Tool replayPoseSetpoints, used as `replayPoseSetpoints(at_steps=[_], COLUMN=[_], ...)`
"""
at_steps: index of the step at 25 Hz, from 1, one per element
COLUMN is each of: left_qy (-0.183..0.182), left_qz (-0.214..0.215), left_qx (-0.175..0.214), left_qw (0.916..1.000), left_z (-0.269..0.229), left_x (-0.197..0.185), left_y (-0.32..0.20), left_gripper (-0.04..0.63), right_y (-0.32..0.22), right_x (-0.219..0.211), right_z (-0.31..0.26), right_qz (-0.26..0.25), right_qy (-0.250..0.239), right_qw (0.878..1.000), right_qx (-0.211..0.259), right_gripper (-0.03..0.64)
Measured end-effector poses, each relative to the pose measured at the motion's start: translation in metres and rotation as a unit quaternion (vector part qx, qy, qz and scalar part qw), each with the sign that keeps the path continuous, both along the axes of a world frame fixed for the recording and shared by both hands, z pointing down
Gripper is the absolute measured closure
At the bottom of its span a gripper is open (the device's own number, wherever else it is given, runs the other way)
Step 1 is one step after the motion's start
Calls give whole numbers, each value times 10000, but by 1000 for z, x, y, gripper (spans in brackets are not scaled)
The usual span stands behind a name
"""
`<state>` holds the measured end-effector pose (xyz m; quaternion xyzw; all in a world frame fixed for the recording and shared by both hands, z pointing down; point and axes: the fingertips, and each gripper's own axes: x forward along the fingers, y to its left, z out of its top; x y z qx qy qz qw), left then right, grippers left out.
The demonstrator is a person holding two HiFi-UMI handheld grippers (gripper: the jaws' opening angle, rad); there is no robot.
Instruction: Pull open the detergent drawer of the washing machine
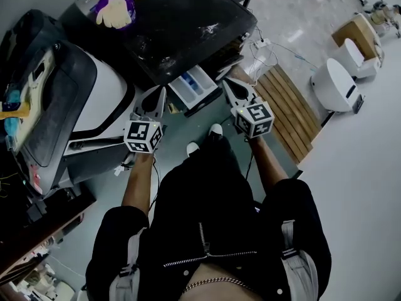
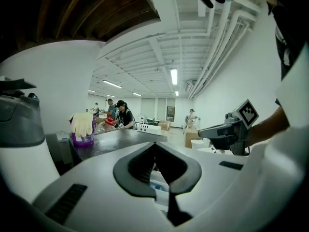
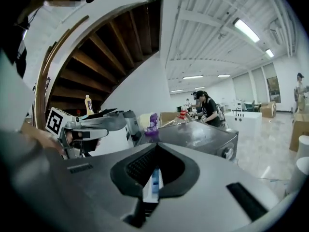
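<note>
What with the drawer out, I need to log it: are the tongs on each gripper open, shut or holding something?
Left gripper: tongs closed, holding nothing.
Right gripper: tongs closed, holding nothing.

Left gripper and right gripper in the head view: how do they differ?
The left gripper sits left of the pulled-out detergent drawer, the right gripper right of it. The right gripper's tips lie slightly higher in the head view than the left gripper's. Shared: both shut, holding nothing.
</note>
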<state>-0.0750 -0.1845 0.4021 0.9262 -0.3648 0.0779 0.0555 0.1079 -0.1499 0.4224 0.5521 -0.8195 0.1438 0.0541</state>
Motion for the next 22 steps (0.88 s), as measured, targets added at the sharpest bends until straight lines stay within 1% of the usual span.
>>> replayPoseSetpoints(at_steps=[4, 10, 12, 16, 22], left_qy=[33, 80, 90, 64, 75], left_qz=[23, 11, 13, 27, 35], left_qx=[168, 303, 335, 323, 296], left_qw=[9999, 9995, 9994, 9995, 9995], left_z=[-15, -25, -27, -26, -23], left_x=[0, 1, 2, 3, 4], left_y=[-5, -6, -5, 1, 5], left_gripper=[575, 575, 575, 575, 575], right_y=[-5, -2, -1, 7, 8], right_x=[-2, -6, -8, -13, -12], right_z=[-25, -53, -58, -62, -52], right_qz=[240, 352, 336, 249, 247], right_qy=[120, 364, 386, 519, 467], right_qw=[9996, 9961, 9954, 9951, 9960], right_qx=[124, 717, 816, 802, 720], right_gripper=[618, 612, 614, 614, 614])
